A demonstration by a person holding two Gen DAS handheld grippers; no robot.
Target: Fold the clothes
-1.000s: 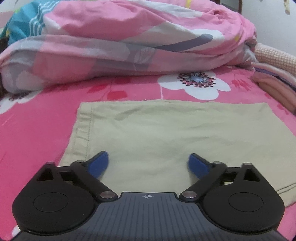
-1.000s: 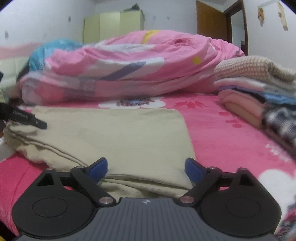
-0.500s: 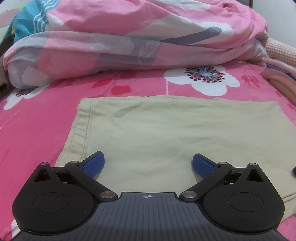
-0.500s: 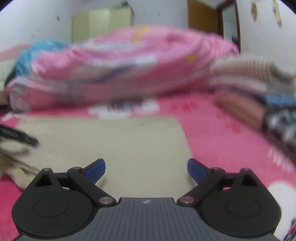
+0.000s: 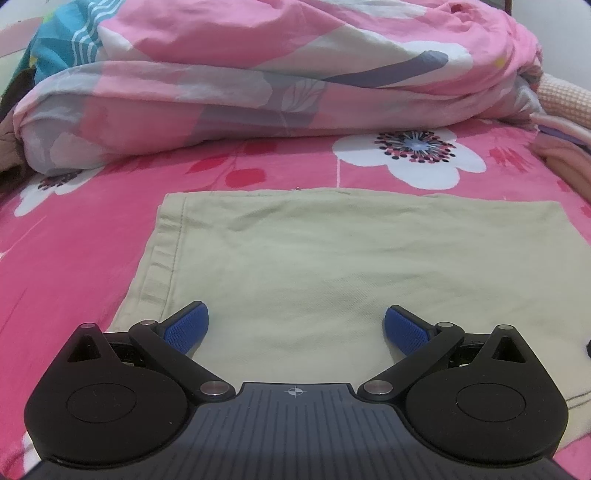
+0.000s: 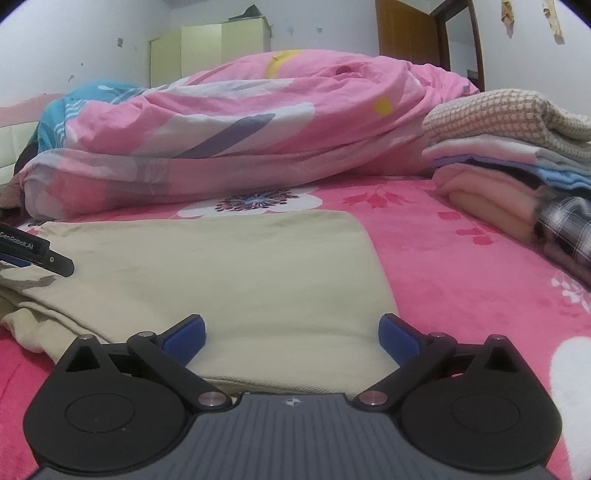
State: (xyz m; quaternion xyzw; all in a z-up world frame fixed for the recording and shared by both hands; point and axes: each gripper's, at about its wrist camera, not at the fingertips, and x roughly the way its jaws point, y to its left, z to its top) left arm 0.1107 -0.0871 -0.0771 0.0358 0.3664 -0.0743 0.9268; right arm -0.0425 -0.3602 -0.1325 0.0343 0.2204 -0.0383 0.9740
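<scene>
Walls: white wall [image 6: 92, 44], scuffed.
Furniture: pale green wardrobe [image 6: 207, 51]; brown wooden door [image 6: 410, 33].
Bed: pink flowered sheet [image 5: 92, 229], bunched quilt [image 5: 258, 74].

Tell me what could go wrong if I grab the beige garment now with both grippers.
1. Both the left gripper and right gripper are open low over the beige garment; closing there may also pinch the pink sheet underneath.
2. The near left edge lies bunched in layers; lifting could undo the fold.
3. The left gripper sits close by; the two could collide.
</scene>
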